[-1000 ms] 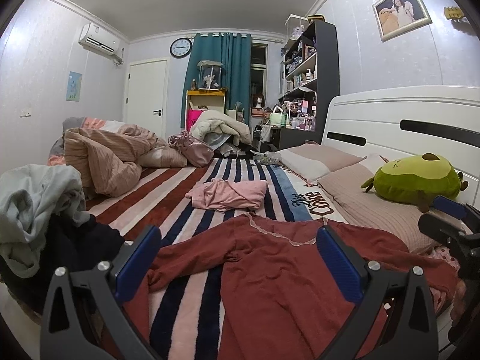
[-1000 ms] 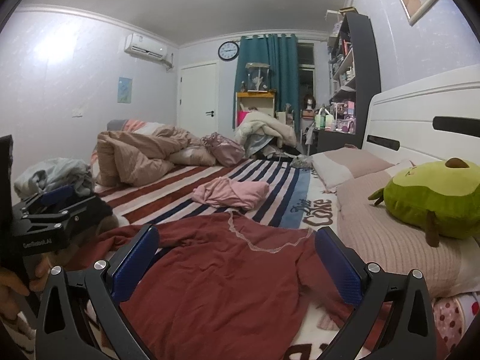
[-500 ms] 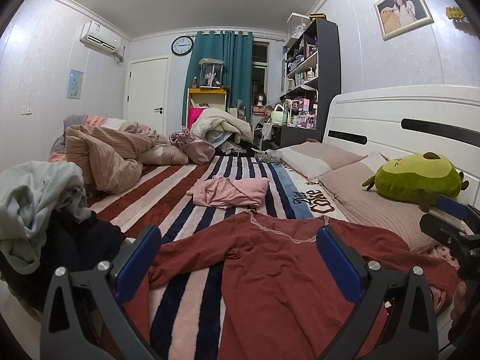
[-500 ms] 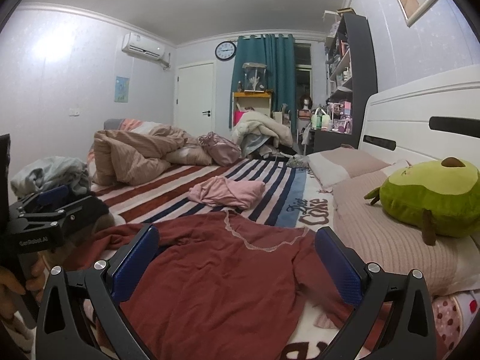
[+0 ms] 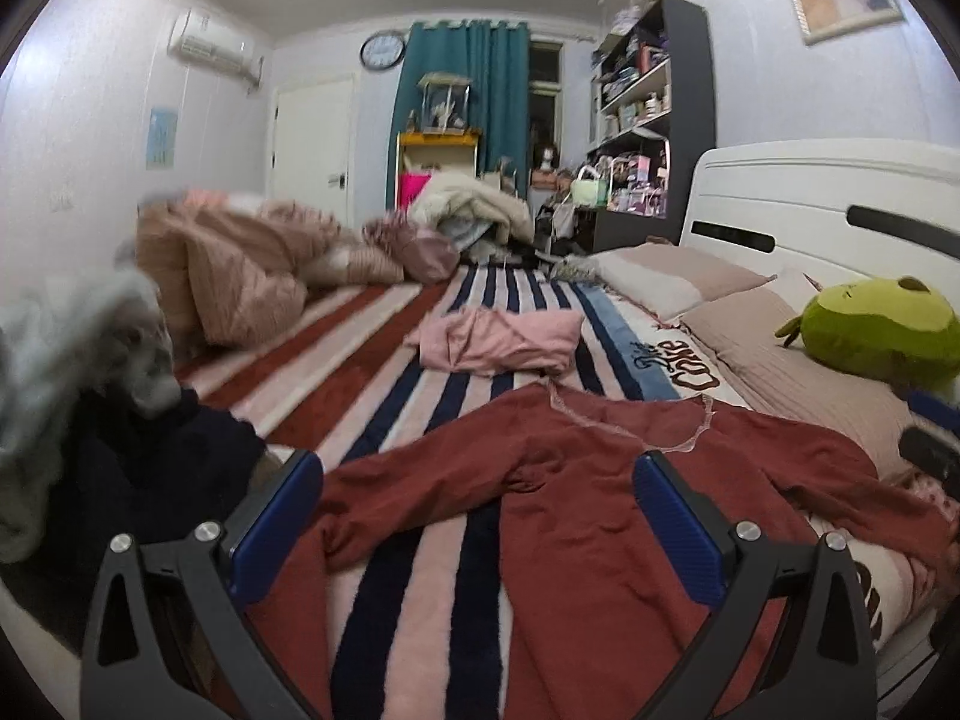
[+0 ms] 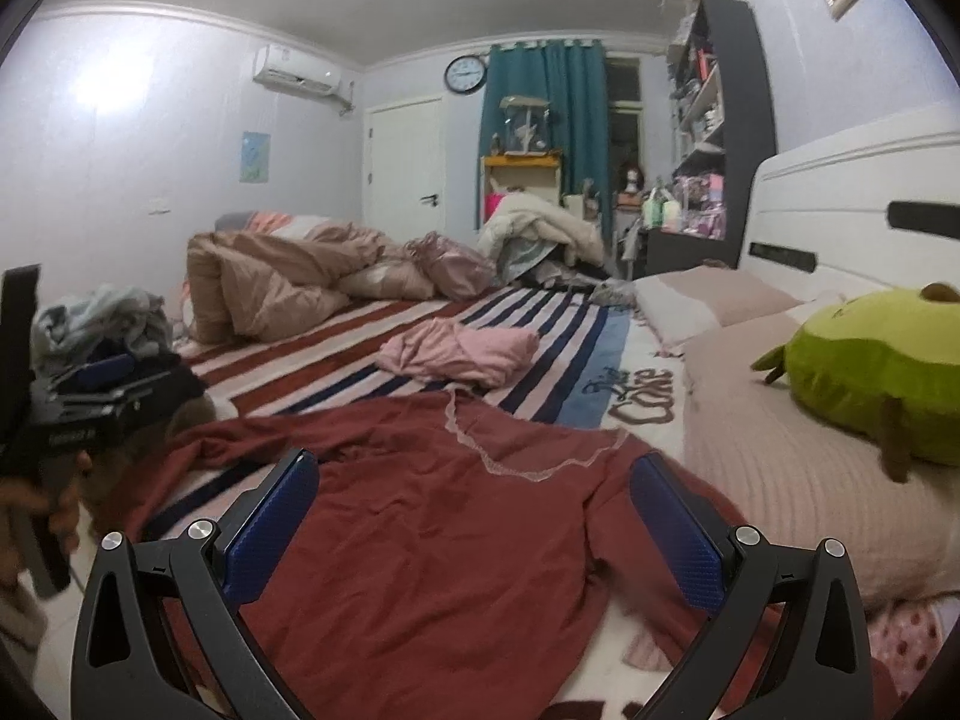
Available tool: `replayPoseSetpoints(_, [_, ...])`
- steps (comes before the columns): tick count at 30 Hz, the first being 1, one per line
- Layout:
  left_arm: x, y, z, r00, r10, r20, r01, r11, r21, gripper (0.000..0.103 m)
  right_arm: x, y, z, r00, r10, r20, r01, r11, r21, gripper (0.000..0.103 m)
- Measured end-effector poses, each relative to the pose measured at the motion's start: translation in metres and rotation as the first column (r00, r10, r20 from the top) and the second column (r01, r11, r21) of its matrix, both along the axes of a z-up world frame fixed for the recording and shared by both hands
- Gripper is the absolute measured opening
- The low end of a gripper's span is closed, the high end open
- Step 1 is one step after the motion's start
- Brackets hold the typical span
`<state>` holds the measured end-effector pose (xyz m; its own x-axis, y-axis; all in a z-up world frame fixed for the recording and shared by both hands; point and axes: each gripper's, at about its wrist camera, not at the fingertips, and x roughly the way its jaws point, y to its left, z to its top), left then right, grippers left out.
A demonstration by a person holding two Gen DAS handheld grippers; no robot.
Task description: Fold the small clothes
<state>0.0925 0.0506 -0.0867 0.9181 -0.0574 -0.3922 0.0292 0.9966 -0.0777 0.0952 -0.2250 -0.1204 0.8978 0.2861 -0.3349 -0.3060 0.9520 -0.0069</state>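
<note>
A dark red long-sleeved top [image 5: 588,516] lies spread flat on the striped bed, neckline away from me; it also shows in the right wrist view [image 6: 432,528]. A small pink garment [image 5: 498,342] lies crumpled farther up the bed, also in the right wrist view [image 6: 462,351]. My left gripper [image 5: 477,516] is open and empty, hovering above the top's left sleeve and body. My right gripper [image 6: 474,513] is open and empty above the top's middle. The left gripper also appears at the left edge of the right wrist view [image 6: 90,402], held in a hand.
A pile of grey and dark clothes [image 5: 72,372] lies at the bed's left edge. A bunched pink duvet [image 5: 240,270] sits far left. Pillows [image 5: 678,282] and a green plush toy [image 5: 882,330] lie by the white headboard [image 5: 840,210] on the right.
Both grippers have tilted and moved a little forward over the red top; the left view is blurred with motion. Both stay open and the clothes have not moved.
</note>
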Motion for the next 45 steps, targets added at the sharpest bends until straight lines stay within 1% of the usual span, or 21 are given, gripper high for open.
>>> replayPoseSetpoints(2, [0.015,0.012,-0.012,0.999,0.010,-0.047,-0.012,0.999,-0.044,0.102,0.011,-0.003,-0.010,1.000,0.021,-0.017,-0.021,1.000,-0.002,0.103])
replayPoseSetpoints(4, [0.030,0.022,-0.025,0.995,0.044,-0.091,-0.049,0.997,-0.061,0.101,0.022,-0.004,-0.020,0.998,0.043,-0.036,-0.043,0.999,-0.004,0.103])
replayPoseSetpoints(5, [0.034,0.027,-0.031,0.993,0.056,-0.107,-0.064,0.996,-0.066,0.099,0.026,-0.003,-0.023,0.998,0.051,-0.044,-0.051,0.999,-0.003,0.103])
replayPoseSetpoints(7, [0.040,0.034,-0.046,0.986,0.059,-0.156,-0.071,0.994,-0.077,0.090,0.036,-0.004,-0.036,0.994,0.086,-0.074,-0.086,0.996,0.009,0.103])
replayPoseSetpoints(8, [0.042,0.038,-0.054,0.982,0.063,-0.179,-0.079,0.993,-0.083,0.088,0.040,-0.004,-0.041,0.991,0.100,-0.088,-0.099,0.995,0.018,0.103])
replayPoseSetpoints(9, [0.040,0.041,-0.061,0.978,0.069,-0.198,-0.088,0.992,-0.090,0.086,0.043,-0.004,-0.046,0.989,0.110,-0.098,-0.108,0.994,0.025,0.103])
replayPoseSetpoints(11, [0.033,0.047,-0.074,0.972,0.076,-0.224,-0.102,0.989,-0.107,0.077,0.048,-0.003,-0.056,0.983,0.135,-0.127,-0.131,0.991,0.039,0.103])
replayPoseSetpoints(12, [0.028,0.050,-0.080,0.968,0.083,-0.235,-0.114,0.986,-0.120,0.075,0.050,-0.002,-0.062,0.979,0.144,-0.142,-0.140,0.989,0.039,0.103])
replayPoseSetpoints(16, [0.002,0.060,-0.096,0.948,0.141,-0.286,-0.193,0.968,-0.163,0.074,0.054,0.000,-0.073,0.973,0.151,-0.175,-0.147,0.988,0.039,0.103])
replayPoseSetpoints(18, [-0.015,0.059,-0.096,0.949,0.141,-0.282,-0.191,0.969,-0.158,0.075,0.055,0.001,-0.076,0.968,0.160,-0.194,-0.151,0.987,0.064,0.103])
replayPoseSetpoints(20, [-0.029,0.056,-0.094,0.944,0.169,-0.282,-0.205,0.973,-0.106,0.075,0.054,0.002,-0.078,0.964,0.170,-0.205,-0.157,0.985,0.078,0.103])
replayPoseSetpoints(22, [-0.039,0.059,-0.095,0.939,0.183,-0.291,-0.216,0.972,-0.087,0.075,0.054,0.006,-0.080,0.960,0.179,-0.217,-0.167,0.983,0.072,0.103])
replayPoseSetpoints(24, [-0.046,0.065,-0.102,0.927,0.205,-0.314,-0.241,0.967,-0.081,0.075,0.055,0.011,-0.081,0.958,0.180,-0.225,-0.171,0.984,0.056,0.103])
replayPoseSetpoints(30, [-0.071,0.090,-0.123,0.901,0.266,-0.343,-0.320,0.941,-0.111,0.074,0.050,0.021,-0.078,0.956,0.190,-0.221,-0.187,0.982,0.037,0.103])
replayPoseSetpoints(31, [-0.073,0.094,-0.126,0.897,0.274,-0.346,-0.332,0.936,-0.120,0.072,0.049,0.022,-0.078,0.956,0.190,-0.222,-0.188,0.982,0.027,0.103])
replayPoseSetpoints(34, [-0.079,0.099,-0.133,0.894,0.281,-0.349,-0.351,0.923,-0.157,0.070,0.048,0.024,-0.079,0.951,0.191,-0.242,-0.193,0.981,0.017,0.103])
replayPoseSetpoints(37, [-0.090,0.098,-0.136,0.889,0.312,-0.336,-0.373,0.918,-0.135,0.070,0.045,0.025,-0.078,0.946,0.193,-0.261,-0.196,0.980,0.015,0.103])
replayPoseSetpoints(41, [-0.099,0.115,-0.140,0.886,0.333,-0.323,-0.401,0.900,-0.173,0.070,0.038,0.022,-0.069,0.945,0.184,-0.271,-0.186,0.982,0.021,0.103])
replayPoseSetpoints(43, [-0.097,0.118,-0.147,0.889,0.306,-0.340,-0.384,0.903,-0.191,0.070,0.034,0.022,-0.064,0.945,0.177,-0.275,-0.173,0.984,0.037,0.103])
replayPoseSetpoints(44, [-0.096,0.118,-0.150,0.895,0.289,-0.339,-0.372,0.904,-0.211,0.070,0.031,0.021,-0.060,0.945,0.172,-0.278,-0.165,0.985,0.050,0.103])
replayPoseSetpoints(45, [-0.093,0.117,-0.153,0.903,0.266,-0.337,-0.355,0.904,-0.239,0.059,0.029,0.020,-0.057,0.945,0.170,-0.278,-0.161,0.985,0.058,0.103])
